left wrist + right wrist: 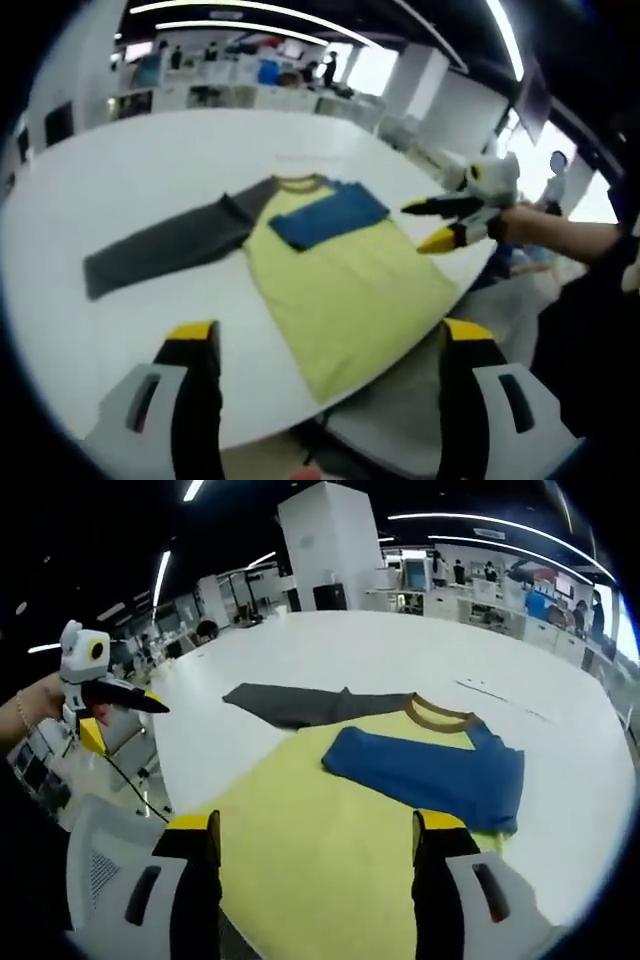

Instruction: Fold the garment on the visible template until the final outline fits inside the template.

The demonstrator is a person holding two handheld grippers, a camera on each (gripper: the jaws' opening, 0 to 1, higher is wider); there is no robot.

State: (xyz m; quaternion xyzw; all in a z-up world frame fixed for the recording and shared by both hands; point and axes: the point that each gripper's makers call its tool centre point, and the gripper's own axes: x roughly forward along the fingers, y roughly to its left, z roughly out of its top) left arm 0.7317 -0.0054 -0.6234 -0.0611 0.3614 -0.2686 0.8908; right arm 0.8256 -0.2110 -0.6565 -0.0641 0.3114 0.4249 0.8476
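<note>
We see a yellow shirt (345, 285) flat on the white table (150, 170), its blue sleeve (330, 218) folded over the chest, grey sleeve (170, 245) stretched out, left gripper (325, 335) spread above the table edge, right gripper (315, 825) spread over the shirt.

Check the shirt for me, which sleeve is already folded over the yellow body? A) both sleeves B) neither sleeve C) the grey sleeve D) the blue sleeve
D: the blue sleeve lies folded across the chest of the yellow shirt, while the grey sleeve is stretched out flat on the white table.
</note>
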